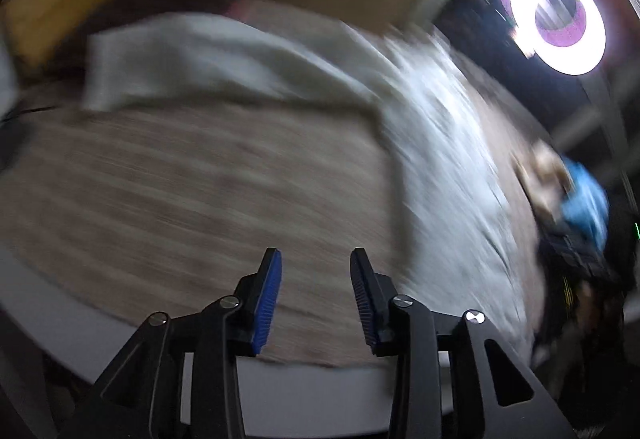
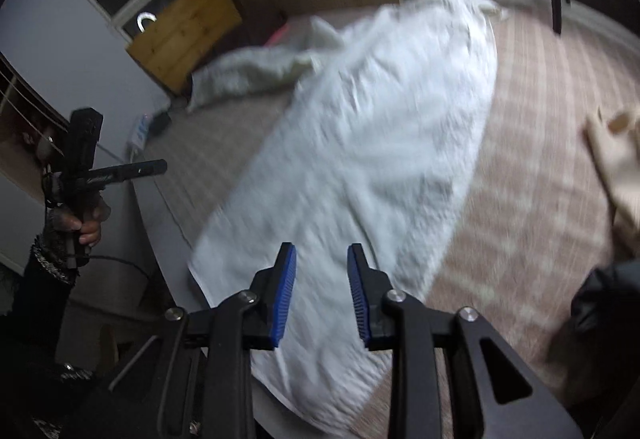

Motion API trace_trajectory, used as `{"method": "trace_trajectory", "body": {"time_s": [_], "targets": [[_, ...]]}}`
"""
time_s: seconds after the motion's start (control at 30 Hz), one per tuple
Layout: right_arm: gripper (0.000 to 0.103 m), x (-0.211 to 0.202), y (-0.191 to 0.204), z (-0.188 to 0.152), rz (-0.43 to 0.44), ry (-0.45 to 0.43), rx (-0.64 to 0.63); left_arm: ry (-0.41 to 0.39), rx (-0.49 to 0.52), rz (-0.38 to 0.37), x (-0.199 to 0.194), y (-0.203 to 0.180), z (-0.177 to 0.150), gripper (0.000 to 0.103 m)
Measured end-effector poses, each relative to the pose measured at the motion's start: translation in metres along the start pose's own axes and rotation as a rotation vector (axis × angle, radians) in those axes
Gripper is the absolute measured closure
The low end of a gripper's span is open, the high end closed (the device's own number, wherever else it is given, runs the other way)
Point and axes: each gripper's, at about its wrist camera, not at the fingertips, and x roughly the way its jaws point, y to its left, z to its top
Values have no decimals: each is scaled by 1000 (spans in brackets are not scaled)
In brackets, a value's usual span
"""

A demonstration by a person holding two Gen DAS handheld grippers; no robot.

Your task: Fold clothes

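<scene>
Both views are smeared by motion blur. My left gripper (image 1: 316, 295) stands narrowly parted over the bare pink-brown checked bed cover (image 1: 192, 175), nothing between its blue ribbed pads. My right gripper (image 2: 322, 293), also narrowly parted and empty, hangs above the long white textured cloth (image 2: 380, 143) lying stretched across the bed; its near end is cut off behind the gripper.

A long cloth (image 2: 360, 143) lay on the bed cover (image 2: 532, 175), running from the near edge to the far side. A second cloth (image 2: 256, 73) lay crumpled to its far left, beside a wooden cabinet (image 2: 184, 31).
</scene>
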Motion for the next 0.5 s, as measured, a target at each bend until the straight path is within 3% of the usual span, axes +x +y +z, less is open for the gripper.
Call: {"method": "trace_trajectory", "body": {"time_s": [0.1,0.2,0.37,0.5], "targets": [[68,5,17,14,-28,-28,-10,-86,-96,36,-18,57,27,55],[67,21,36,26,-55,-36,1,-128,-160,57,-21,116,58,55],[67,63,82,56,-91,-21,39,-74,-228,-19,16,195,102,54],[67,97,121,82,-83,-20,72,-15,-197,-79,47,225,129,54]]}}
